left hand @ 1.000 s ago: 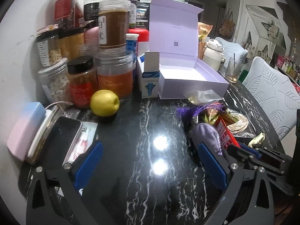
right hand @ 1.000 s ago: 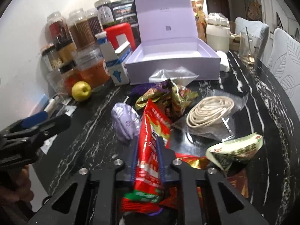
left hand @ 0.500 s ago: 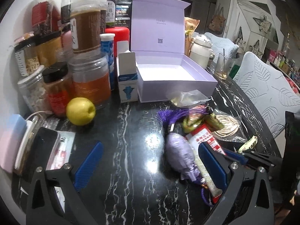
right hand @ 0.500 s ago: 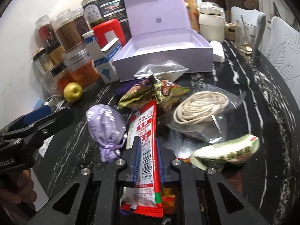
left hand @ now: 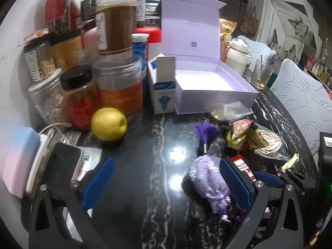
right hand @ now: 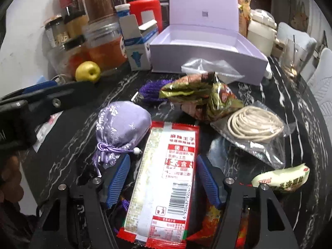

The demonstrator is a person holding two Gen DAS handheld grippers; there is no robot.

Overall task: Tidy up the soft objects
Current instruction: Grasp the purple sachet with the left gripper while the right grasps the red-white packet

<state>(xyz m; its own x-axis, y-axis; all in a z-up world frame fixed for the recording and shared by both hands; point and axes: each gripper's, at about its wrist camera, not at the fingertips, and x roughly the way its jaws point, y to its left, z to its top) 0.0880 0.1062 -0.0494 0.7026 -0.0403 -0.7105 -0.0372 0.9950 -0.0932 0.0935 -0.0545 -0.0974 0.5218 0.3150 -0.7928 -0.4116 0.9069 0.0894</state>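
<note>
Two grippers over the snack pile

Right gripper [right hand: 162, 179] jaws opening around the red packet [right hand: 164, 182], pads clear; left gripper [left hand: 166, 182] spread wide, empty.

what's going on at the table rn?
A person holds tongs in each hand over a black marble table of soft packets. The right tongs are opening, with the red snack packet lying loose between the pads. The left tongs stand open beside the lilac pouch. The lilac box looks empty.

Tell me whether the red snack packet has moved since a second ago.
Yes. The red snack packet now lies flat beside the purple pouch, no longer pinched upright; the jaws are opening.
</note>
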